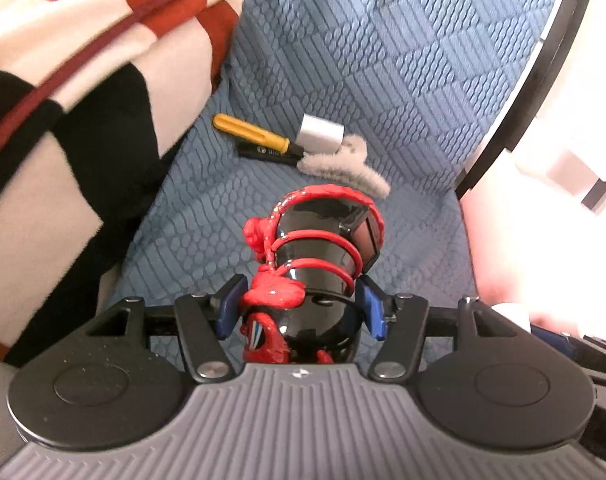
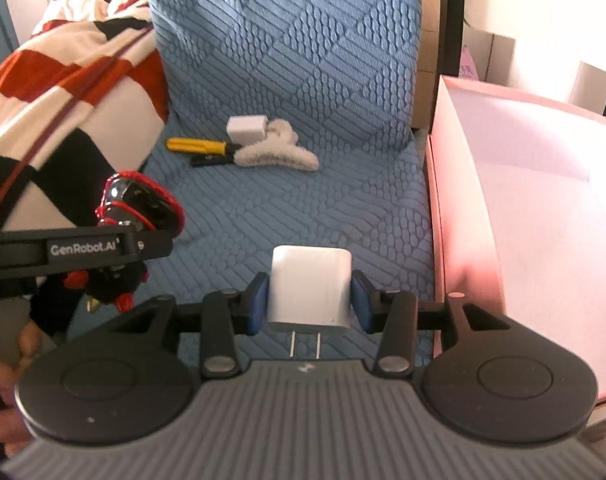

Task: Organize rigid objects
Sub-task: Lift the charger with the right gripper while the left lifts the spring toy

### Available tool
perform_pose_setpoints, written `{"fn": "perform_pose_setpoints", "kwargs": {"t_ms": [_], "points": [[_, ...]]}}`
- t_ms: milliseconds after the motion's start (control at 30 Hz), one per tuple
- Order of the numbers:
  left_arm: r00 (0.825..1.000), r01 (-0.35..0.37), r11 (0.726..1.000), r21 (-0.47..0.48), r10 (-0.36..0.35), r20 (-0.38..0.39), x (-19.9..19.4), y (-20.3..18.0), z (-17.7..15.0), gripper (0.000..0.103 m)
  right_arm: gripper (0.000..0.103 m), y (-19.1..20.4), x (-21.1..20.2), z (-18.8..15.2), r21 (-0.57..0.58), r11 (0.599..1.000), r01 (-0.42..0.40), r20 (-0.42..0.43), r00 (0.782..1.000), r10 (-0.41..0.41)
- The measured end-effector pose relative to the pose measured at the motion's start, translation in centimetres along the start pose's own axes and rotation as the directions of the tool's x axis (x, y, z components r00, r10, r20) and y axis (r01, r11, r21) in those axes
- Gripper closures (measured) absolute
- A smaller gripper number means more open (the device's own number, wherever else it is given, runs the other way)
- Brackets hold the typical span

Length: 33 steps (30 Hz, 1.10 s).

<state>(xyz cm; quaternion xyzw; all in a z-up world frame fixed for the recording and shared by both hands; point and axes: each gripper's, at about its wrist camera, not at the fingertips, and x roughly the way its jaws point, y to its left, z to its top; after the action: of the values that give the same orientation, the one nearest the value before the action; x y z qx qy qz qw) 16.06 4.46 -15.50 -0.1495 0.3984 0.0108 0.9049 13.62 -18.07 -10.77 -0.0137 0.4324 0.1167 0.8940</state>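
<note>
On the blue quilted seat cover (image 2: pixel 303 200), embossed with ribbed and pebbled diamonds, lies a small cluster: a yellow-handled screwdriver (image 2: pixel 197 145), a flat black bar (image 2: pixel 211 160) touching it, a boxy white adapter (image 2: pixel 247 128) and a fuzzy beige claw clip (image 2: pixel 277 156). The left gripper (image 1: pixel 299 304) pinches a glossy black figurine wrapped in red coils (image 1: pixel 323 248) between its blue-padded fingers (image 1: pixel 373 308), held above the seat. The right gripper (image 2: pixel 310 300) clamps a smooth, rounded white charger plug (image 2: pixel 310 288), its two metal prongs pointing back toward the camera. Just right stands an open pink box (image 2: pixel 455 200) with matte walls. A red, white and black checked cloth (image 2: pixel 63 100) is bunched at left.
</note>
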Motion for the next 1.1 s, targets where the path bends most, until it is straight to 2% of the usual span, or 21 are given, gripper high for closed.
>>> {"fn": "perform_pose_setpoints", "kwargs": {"t_ms": [467, 800, 1100], "points": [[0.997, 0.024, 0.997, -0.071, -0.019, 0.069, -7.0, -0.1, 0.3, 0.038, 0.056, 0.9, -7.3, 2.0, -0.026, 0.999, -0.046, 0.133, 0.990, 0.049], [0.995, 0.029, 0.998, -0.055, -0.024, 0.093, -9.5, -1.4, 0.7, 0.038, 0.057, 0.6, -9.6, 2.7, -0.031, 0.998, -0.055, 0.176, 0.983, 0.060], [0.992, 0.075, 0.997, -0.006, -0.074, 0.107, -10.3, -5.4, 1.5, 0.038, 0.057, -1.3, -11.5, 2.8, -0.012, 1.000, -0.027, 0.219, 0.975, 0.029]]}}
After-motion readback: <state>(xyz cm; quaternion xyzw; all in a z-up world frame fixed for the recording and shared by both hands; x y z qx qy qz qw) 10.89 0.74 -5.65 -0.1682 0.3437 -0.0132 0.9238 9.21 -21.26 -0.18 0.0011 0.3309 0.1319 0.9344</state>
